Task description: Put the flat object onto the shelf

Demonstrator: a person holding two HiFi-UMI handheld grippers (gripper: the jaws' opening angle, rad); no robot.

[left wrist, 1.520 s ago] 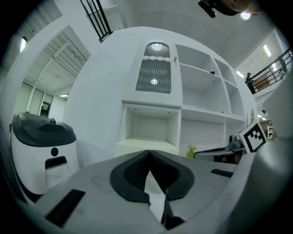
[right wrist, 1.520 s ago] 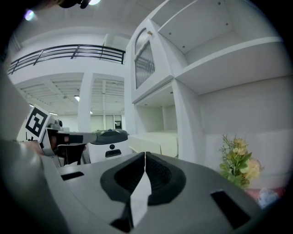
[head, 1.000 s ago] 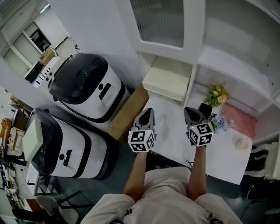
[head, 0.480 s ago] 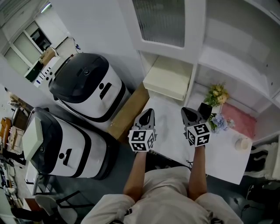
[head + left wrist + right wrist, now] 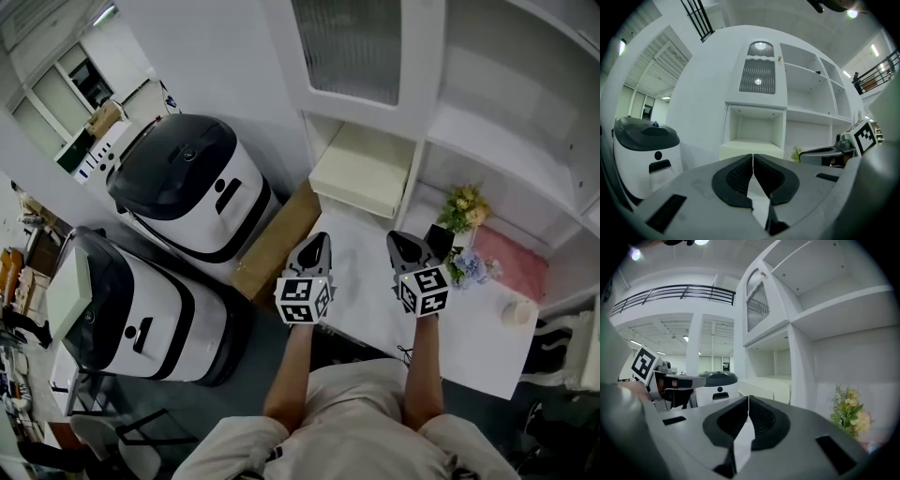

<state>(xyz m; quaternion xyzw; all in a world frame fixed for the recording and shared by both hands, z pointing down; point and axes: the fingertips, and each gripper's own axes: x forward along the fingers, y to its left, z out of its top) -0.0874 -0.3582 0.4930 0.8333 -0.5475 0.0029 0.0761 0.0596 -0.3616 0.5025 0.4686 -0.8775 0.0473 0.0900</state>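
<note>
A cream flat slab (image 5: 361,173) lies in the lower left compartment of the white shelf unit (image 5: 422,141); the left gripper view shows the slab (image 5: 751,149) straight ahead. A pink flat pad (image 5: 514,258) lies in the compartment at the right. My left gripper (image 5: 317,246) hovers over the left end of the white table (image 5: 469,342), shut and empty (image 5: 753,157). My right gripper (image 5: 405,246) hangs beside it, level with it, also shut with nothing between its jaws (image 5: 748,399). Both point toward the shelf.
Yellow flowers (image 5: 464,204) and pale blue flowers (image 5: 473,265) with a black pot (image 5: 439,234) stand just right of my right gripper. A small white cup (image 5: 517,312) sits on the table. A brown cardboard box (image 5: 277,239) and two white-and-black machines (image 5: 187,187) stand on the left.
My right gripper has drifted slightly left, toward the left one. The left gripper has stayed in place. Both remain shut.
</note>
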